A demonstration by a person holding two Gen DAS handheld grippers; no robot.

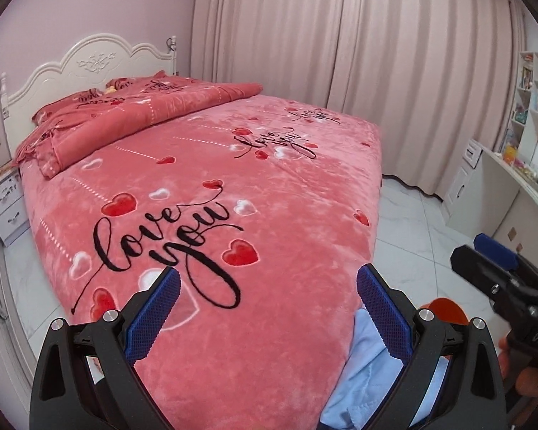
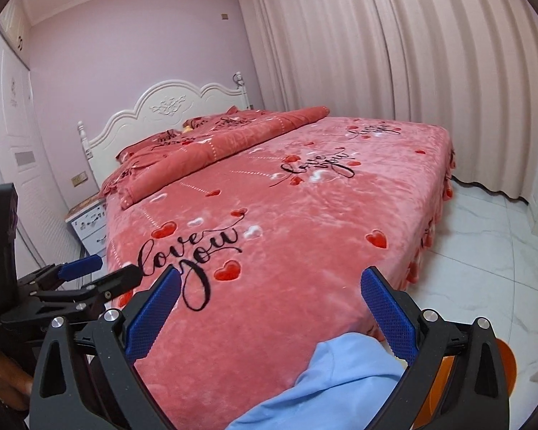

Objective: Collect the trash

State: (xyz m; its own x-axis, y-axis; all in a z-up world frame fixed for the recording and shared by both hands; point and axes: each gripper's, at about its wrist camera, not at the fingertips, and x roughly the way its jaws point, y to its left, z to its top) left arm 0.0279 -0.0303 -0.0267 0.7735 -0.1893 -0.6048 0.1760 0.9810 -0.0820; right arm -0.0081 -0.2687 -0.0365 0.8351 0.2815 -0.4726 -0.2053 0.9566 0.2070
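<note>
- Both tongs stand wide apart and carry nothing. Our left tongs (image 1: 269,308) hang over the near end of the bed, our right tongs (image 2: 270,310) likewise, and neither pair of blue pads touches the cover or anything else.
- We judge that holding them open and level, pointed down the length of the bed, suits looking a room over more than reaching for one thing.
- Each pair shows in the other's view: the right tongs at the right edge of the left view, the left tongs at the left edge of the right view, so we hold them side by side and near each other.
- Just under the tongs lies a light blue cloth (image 2: 340,376) at the near corner of the bed; whether it is a garment or bedding we cannot tell.
- An orange round thing (image 2: 504,362) shows low beside the right tongs, on the floor side. It may be a bin or a basin; too little of it shows to say.
- The pink bed cover (image 1: 233,165) with its hearts lies smooth, with a folded quilt (image 1: 143,114) near the headboard.
- Trash: we see none on the bed, on the white tiled floor (image 2: 484,236) or on the bench (image 1: 513,175) at the right. That fits a room already cleared or one with trash out of view.
</note>
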